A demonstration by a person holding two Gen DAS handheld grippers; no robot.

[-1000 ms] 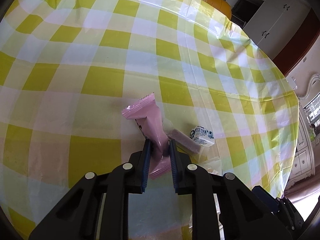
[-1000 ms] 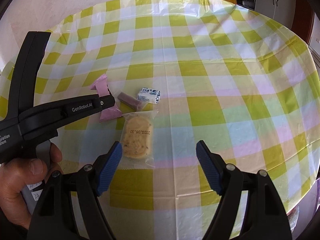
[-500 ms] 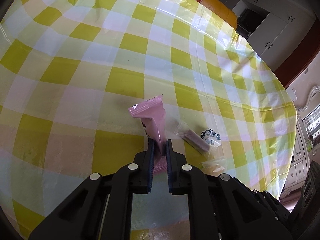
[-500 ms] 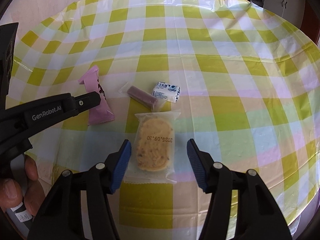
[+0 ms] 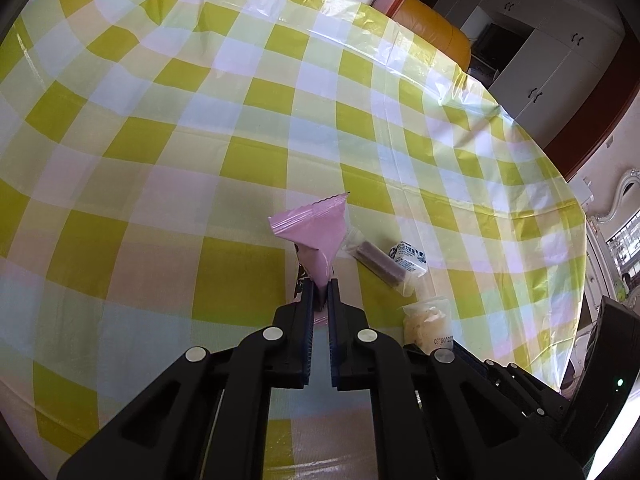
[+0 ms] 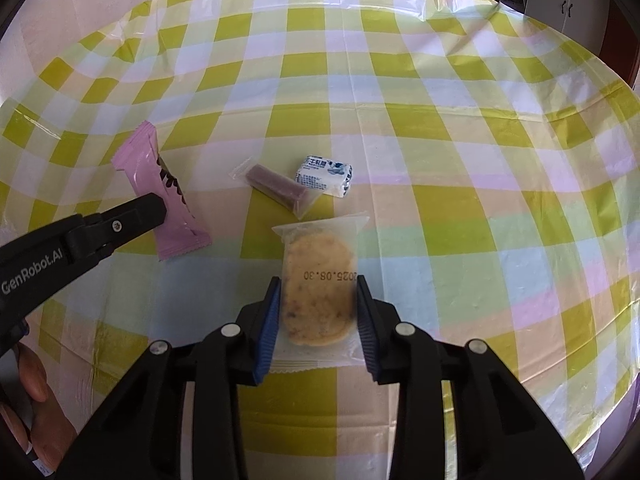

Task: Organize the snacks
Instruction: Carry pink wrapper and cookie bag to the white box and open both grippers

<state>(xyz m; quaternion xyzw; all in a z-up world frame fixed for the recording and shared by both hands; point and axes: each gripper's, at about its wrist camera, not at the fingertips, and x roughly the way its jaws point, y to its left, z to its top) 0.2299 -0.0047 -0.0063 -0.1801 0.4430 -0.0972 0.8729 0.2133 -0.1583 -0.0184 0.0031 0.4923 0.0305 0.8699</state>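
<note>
My left gripper [image 5: 319,285] is shut on a pink snack packet [image 5: 316,240], pinching its near end; the packet tilts up off the cloth. It also shows in the right wrist view [image 6: 160,190], with the left gripper [image 6: 154,210] on it. My right gripper [image 6: 316,286] has closed in on a clear-wrapped round cookie [image 6: 318,292], its blue pads touching both sides of the wrapper. A purple bar in clear wrap [image 6: 276,186] and a small white-and-blue packet [image 6: 325,175] lie just beyond.
A yellow-and-white checked plastic cloth [image 6: 440,120] covers the round table. An orange chair [image 5: 434,34] and white cabinets [image 5: 552,60] stand beyond the far edge. The cookie [image 5: 428,322], bar [image 5: 380,264] and white packet [image 5: 408,256] lie right of my left gripper.
My left gripper shut tighter on the pink packet and raised it. My right gripper moved forward over the cookie and narrowed from wide open until its pads met the wrapper.
</note>
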